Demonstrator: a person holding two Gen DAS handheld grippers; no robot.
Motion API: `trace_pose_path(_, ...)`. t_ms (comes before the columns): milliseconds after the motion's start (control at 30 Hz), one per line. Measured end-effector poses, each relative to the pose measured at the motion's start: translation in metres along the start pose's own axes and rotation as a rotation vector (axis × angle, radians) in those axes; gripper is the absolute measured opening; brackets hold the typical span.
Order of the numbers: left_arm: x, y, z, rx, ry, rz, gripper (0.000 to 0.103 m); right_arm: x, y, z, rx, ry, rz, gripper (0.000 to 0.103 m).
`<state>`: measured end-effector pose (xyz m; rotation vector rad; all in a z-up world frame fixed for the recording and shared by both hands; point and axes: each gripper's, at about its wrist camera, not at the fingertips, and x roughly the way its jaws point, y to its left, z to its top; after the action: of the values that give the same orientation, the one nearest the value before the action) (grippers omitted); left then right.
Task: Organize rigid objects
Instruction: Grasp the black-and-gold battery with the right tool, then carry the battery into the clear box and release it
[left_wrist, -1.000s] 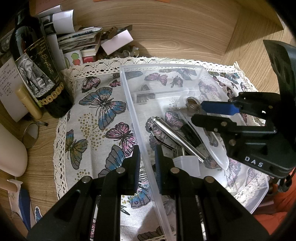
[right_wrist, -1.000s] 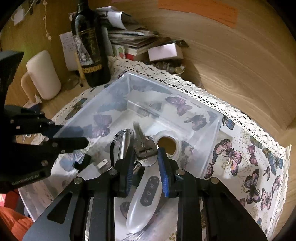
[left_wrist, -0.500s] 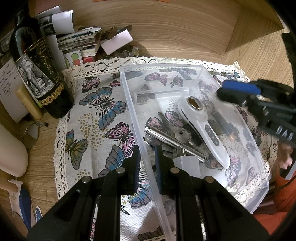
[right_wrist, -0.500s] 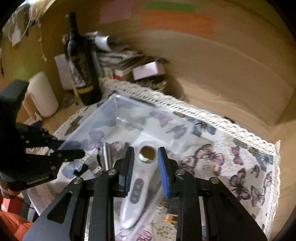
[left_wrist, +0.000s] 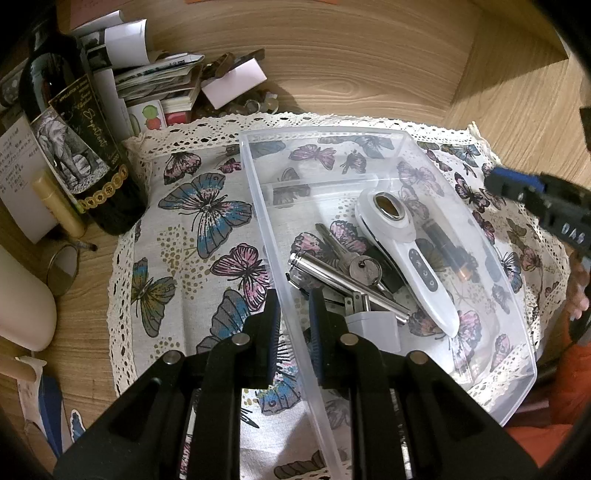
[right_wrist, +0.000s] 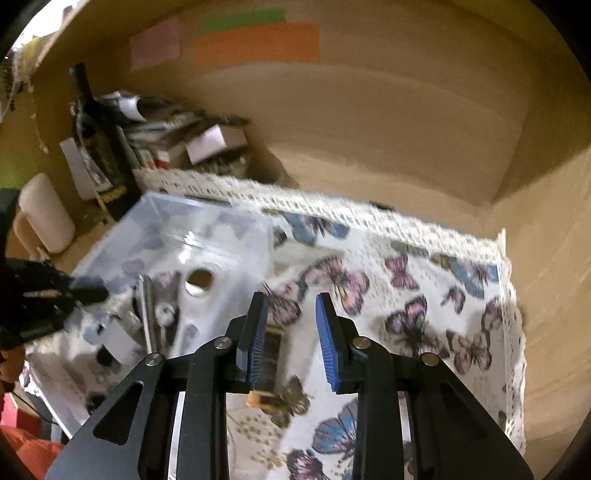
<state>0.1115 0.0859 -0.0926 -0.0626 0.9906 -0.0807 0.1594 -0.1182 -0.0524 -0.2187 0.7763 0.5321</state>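
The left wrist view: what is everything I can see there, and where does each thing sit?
Tray: one, clear plastic, on the cloth.
Handheld device: one, white, in tray.
Keys: a few, silver, in tray.
Metal tube: one, silver, in tray.
Battery: one, dark, in tray.
Plug: one, white, tray's near end.
Cloth: one, butterfly print, on wooden surface.
Bottle: one, dark, left.
Left gripper: black, clamped on tray wall.
Right gripper: black, empty.
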Motion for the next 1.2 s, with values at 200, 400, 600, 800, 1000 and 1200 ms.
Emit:
trace_pose_path(200, 0.0, 0.0, 0.0, 0.002, 0.001, 0.004, 0.015, 0.02, 0.002, -0.019, 0.008, 0.068, 0.027, 0.025)
trace_pose_path(400, 0.0, 0.001, 0.0, 0.002, 0.001, 0.005, 0.015, 0.04, 0.011, -0.035, -0.003, 0.137, 0.063, 0.025)
trace_pose_path(600, 0.0, 0.0, 0.0, 0.002, 0.001, 0.005, 0.015, 0.058, 0.015, -0.047, -0.016, 0.186, 0.065, 0.025)
trace_pose_path(800, 0.0, 0.0, 0.0, 0.003, 0.001, 0.005, 0.015, 0.052, 0.014, -0.043, -0.015, 0.146, 0.042, 0.022)
trace_pose_path(1000, 0.0, 0.001, 0.0, 0.003, 0.001, 0.005, 0.015, 0.035, 0.011, -0.03, -0.003, 0.087, 0.035, 0.022)
trace_pose_path(1200, 0.0, 0.0, 0.0, 0.003, 0.001, 0.005, 0.015, 0.01, 0.014, -0.01, -0.01, -0.003, 0.028, 0.022)
